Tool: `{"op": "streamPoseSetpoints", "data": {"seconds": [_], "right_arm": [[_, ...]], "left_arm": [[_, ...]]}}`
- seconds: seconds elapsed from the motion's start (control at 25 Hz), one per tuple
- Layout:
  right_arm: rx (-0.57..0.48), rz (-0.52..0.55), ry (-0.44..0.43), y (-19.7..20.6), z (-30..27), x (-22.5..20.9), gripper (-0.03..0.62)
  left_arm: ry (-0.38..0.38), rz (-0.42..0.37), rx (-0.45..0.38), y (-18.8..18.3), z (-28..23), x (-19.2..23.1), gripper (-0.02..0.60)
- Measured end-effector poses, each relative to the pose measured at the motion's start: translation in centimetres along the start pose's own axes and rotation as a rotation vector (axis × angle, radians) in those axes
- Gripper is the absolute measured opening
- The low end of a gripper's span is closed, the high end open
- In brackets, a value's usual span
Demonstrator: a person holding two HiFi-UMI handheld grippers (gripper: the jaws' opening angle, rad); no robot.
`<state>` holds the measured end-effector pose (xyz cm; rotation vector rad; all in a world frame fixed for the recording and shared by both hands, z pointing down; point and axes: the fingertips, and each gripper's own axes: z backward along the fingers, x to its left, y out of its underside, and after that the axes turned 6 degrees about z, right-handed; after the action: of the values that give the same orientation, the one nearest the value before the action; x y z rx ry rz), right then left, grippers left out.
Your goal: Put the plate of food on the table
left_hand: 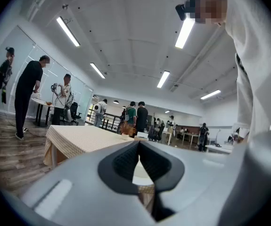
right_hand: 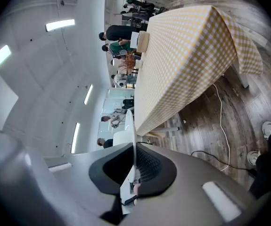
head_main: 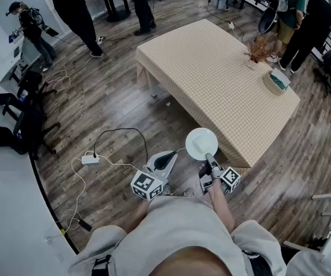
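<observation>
- A white plate [head_main: 202,143] is gripped by its rim in the right gripper [head_main: 210,157], whose jaws are closed tightly on the thin edge. The plate is seen edge-on in the right gripper view.
- The plate is held in the air just beside the near edge of the cloth-covered table [head_main: 211,79] and is not set down on it.
- The left gripper [head_main: 168,156] is held close by, its jaws pressed together at the tips with nothing between them.
- A dried plant [head_main: 259,49] and a small basket [head_main: 278,80] are seen at the table's far end.
</observation>
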<state>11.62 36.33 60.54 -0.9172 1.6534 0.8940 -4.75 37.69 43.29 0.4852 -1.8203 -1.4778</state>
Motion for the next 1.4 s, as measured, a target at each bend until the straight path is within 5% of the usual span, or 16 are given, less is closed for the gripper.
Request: {"op": "streamPoseSetpoints", "data": {"seconds": [0.52, 1.4], "right_arm": [[0.014, 0.017, -0.059, -1.5, 0.0, 1.4, 0.009], [0.045, -0.018, -0.025, -5.3, 3.4, -2.6, 0.015]], "left_arm": [[0.001, -0.035, -0.021, -0.6, -0.9, -1.2, 0.009], [-0.095, -0.029, -0.003, 1.5, -3.2, -2.5, 0.009]]}}
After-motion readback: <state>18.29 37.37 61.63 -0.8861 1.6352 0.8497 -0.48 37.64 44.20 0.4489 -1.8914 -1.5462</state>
